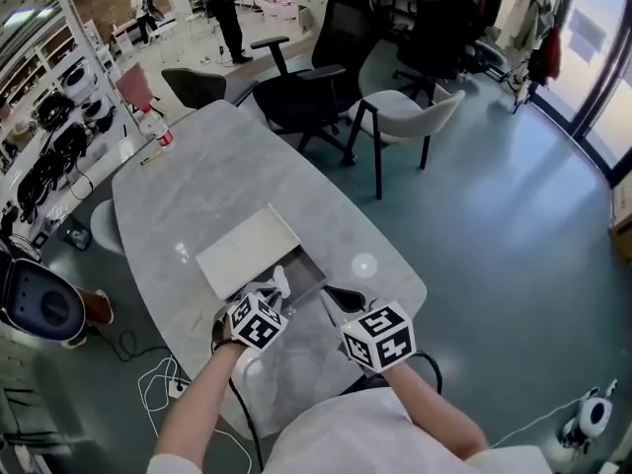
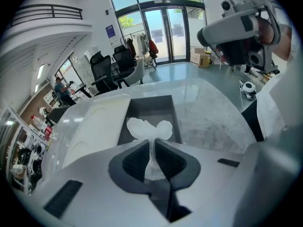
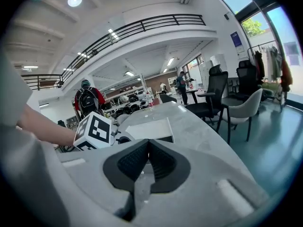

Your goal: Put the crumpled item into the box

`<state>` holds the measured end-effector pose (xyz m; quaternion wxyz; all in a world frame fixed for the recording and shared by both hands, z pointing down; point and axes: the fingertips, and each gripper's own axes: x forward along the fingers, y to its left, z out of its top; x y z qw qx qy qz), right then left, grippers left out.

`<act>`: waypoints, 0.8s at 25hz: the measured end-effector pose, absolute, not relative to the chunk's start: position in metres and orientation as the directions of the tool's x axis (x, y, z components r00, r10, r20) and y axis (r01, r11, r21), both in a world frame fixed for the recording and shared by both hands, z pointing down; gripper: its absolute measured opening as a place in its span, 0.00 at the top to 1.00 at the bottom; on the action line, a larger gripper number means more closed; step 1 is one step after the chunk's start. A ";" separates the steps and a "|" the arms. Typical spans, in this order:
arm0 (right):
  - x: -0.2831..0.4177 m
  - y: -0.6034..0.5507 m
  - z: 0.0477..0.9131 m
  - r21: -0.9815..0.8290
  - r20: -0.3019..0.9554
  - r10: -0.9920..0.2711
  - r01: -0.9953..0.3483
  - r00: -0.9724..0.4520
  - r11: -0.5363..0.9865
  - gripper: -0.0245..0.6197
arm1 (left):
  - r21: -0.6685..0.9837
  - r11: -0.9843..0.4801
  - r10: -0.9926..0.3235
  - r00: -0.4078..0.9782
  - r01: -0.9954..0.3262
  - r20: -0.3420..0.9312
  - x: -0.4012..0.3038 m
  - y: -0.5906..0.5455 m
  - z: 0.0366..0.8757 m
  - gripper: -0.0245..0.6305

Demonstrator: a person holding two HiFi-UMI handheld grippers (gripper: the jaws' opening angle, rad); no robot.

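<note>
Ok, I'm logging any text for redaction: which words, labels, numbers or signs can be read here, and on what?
Nothing can be read.
Blue sign on the wall: print too small to read.
Bottle with a red label: too small to read.
Marker cubes: black-and-white square patterns only, no letters or numbers.

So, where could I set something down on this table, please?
Bare: the table between the box and the far bottle, and the strip right of the box. Crowded: the near end, with the left gripper, right gripper and crumpled item.
</note>
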<state>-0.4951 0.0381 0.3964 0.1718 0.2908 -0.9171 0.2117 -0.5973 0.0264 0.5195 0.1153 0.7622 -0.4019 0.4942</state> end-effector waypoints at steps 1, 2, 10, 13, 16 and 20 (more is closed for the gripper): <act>-0.492 0.040 0.397 -0.288 0.440 -0.472 -0.618 -0.764 0.731 0.95 | -0.222 -0.661 -0.492 0.191 -0.717 0.849 -0.597 0.026 0.521 0.91; -0.488 0.042 0.397 -0.288 0.441 -0.484 -0.630 -0.756 0.722 0.95 | -0.222 -0.671 -0.486 0.193 -0.707 0.853 -0.596 0.025 0.523 0.91; -0.459 0.048 0.398 -0.282 0.445 -0.550 -0.694 -0.707 0.663 0.95 | -0.242 -0.706 -0.465 0.178 -0.665 0.867 -0.589 0.019 0.535 0.91; -0.453 0.048 0.398 -0.281 0.444 -0.562 -0.704 -0.698 0.652 0.95 | -0.245 -0.702 -0.468 0.174 -0.668 0.867 -0.589 0.018 0.537 0.91; -0.452 0.048 0.396 -0.283 0.444 -0.564 -0.707 -0.696 0.648 0.95 | -0.236 -0.697 -0.470 0.182 -0.677 0.864 -0.589 0.017 0.534 0.91; -0.453 0.049 0.399 -0.289 0.442 -0.553 -0.696 -0.706 0.657 0.95 | -0.208 -0.701 -0.454 0.202 -0.682 0.868 -0.585 0.020 0.536 0.89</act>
